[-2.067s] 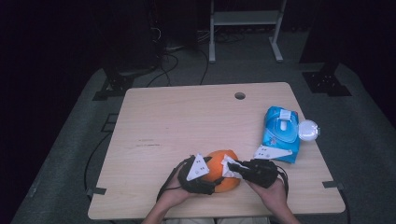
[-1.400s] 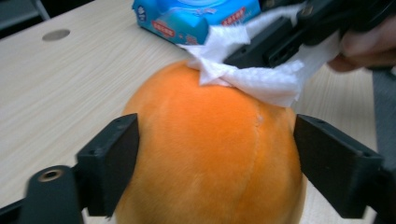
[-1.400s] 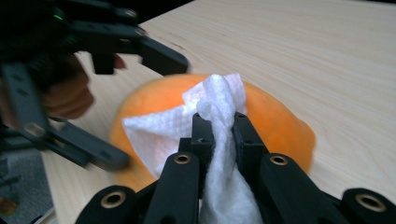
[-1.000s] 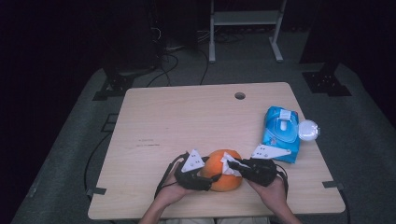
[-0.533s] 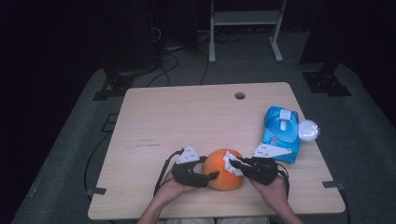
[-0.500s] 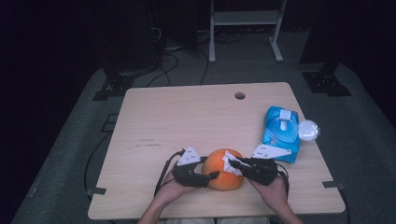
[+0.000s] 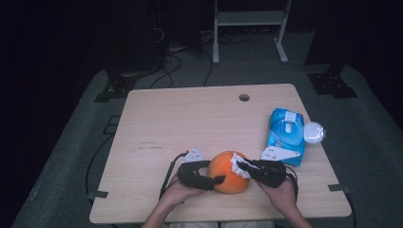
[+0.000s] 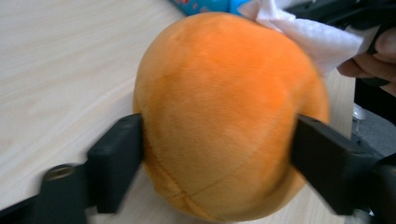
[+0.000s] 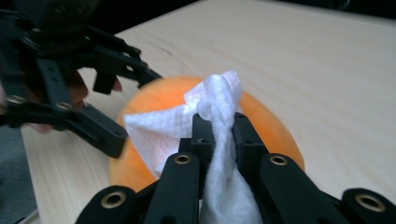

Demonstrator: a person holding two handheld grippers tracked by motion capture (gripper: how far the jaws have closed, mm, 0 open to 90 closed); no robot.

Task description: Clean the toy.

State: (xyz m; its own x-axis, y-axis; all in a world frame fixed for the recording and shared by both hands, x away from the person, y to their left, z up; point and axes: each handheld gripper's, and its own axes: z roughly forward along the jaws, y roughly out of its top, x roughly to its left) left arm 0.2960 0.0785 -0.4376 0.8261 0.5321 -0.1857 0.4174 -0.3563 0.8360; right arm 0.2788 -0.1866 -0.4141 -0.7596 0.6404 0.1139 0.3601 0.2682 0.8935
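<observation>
**Wiping the orange ball: hold it steady, press lightly**

Your right gripper (image 9: 218, 122) has its jaws pressed together on a bunched white wipe (image 9: 212, 100), which stands up between the pads and drapes onto the top of the orange plush ball (image 9: 261, 121). Keep that pinch firm — if the wipe slips out, you will be rubbing bare jaws on fabric.

Your left gripper (image 8: 215, 163) straddles the ball (image 8: 224, 112), one jaw against each flank. Its jaws have just been opening with the ball between them, so judge the contact as a light cradle rather than a clamp. Close a little if the ball starts to roll under the strokes, but not so far that the soft body dents.

The ball (image 7: 229, 171) sits on the wooden table (image 7: 190, 118) near its front edge, between your two hands. Work the wipe in short strokes across the top and down the side facing the right gripper (image 7: 243, 166), and let the left gripper (image 7: 216, 180) turn the ball to bring fresh surface round — rather than stretching the wipe over.

The blue wipe packet (image 7: 286, 134) lies just beside your right hand; mind your wrist does not nudge it.
</observation>
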